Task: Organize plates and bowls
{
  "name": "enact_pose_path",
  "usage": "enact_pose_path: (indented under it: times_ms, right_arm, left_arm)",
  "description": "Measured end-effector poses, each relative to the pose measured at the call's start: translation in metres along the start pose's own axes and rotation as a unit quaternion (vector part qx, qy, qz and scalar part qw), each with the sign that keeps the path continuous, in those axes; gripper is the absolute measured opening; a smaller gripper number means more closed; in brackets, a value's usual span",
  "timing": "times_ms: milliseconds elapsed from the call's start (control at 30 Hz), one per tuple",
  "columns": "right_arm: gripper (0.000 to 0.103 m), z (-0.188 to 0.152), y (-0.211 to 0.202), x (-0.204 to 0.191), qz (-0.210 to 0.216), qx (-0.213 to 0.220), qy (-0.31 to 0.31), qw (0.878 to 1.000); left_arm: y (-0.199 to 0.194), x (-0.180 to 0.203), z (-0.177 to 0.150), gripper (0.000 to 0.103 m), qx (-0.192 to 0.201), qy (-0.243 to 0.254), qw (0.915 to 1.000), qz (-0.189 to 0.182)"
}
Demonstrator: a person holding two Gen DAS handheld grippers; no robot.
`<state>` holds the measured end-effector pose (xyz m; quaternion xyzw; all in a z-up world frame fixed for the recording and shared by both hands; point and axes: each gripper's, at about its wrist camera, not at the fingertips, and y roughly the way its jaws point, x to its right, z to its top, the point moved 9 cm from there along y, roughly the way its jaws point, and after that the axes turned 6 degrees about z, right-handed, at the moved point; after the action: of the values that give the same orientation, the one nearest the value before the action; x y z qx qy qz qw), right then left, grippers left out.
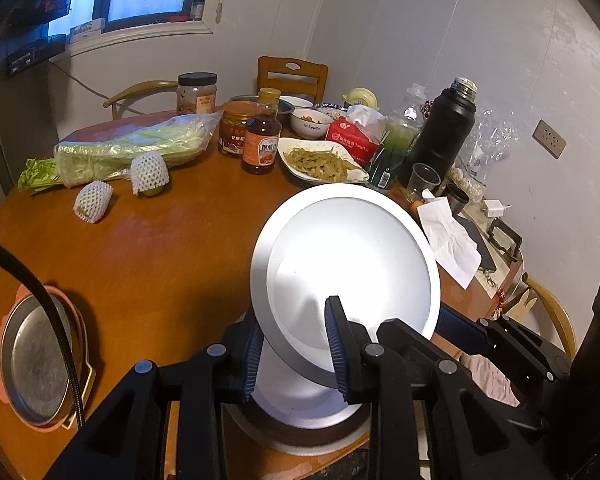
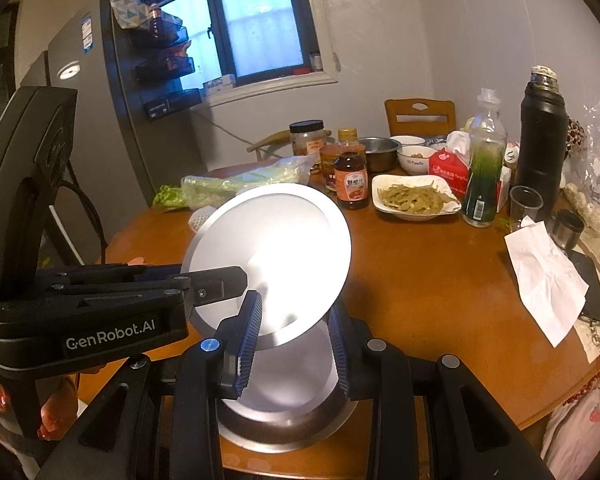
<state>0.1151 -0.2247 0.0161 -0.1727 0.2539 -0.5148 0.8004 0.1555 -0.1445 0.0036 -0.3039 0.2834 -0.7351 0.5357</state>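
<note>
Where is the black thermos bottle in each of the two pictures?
Left wrist view: the black thermos stands upper right, at the table's far side near the wall.
Right wrist view: the black thermos stands far right, taller than everything around it.
Shared landmark: the green drink bottle stands just left of it in both views.

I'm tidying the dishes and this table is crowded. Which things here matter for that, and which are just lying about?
For the job: the silver plate gripped by both the left gripper and right gripper; the metal bowl beneath it; the metal pan at the table edge.

Just lying about: sauce bottle, bagged greens, black flask, paper sheet.
</note>
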Motion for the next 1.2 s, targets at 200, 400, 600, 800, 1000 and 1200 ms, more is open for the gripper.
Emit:
enact_pose_path:
  times_ms: [200,400,600,800,1000,1200]
  right_arm:
    - [0.035,-0.009,-0.003,-0.007,0.004,-0.008,-0.004,1.0]
    - [0.035,-0.022,-0.002,-0.01,0.007,-0.02,-0.004,1.0]
    - [0.035,-0.038,0.003,-0.008,0.01,-0.036,0.0,0.999]
    - [0.035,-0.045,0.007,-0.008,0.014,-0.046,0.001,0.999]
    - [0.035,-0.05,0.011,-0.007,0.015,-0.054,0.001,0.998]
    - [0.036,-0.055,0.015,-0.008,0.016,-0.063,0.004,0.998]
  left_arm:
    - [-0.002,-0.002,-0.011,0.03,-0.007,0.003,0.9999,0.008]
    - [0.002,-0.004,-0.026,0.03,-0.021,0.004,0.9996,0.018]
    - [0.009,-0.004,-0.038,0.03,-0.036,0.011,0.9988,0.031]
    - [0.015,-0.006,-0.045,0.03,-0.046,0.011,0.9982,0.037]
    - [0.019,-0.007,-0.049,0.03,-0.053,0.012,0.9977,0.04]
    - [0.024,-0.009,-0.052,0.03,-0.06,0.012,0.997,0.046]
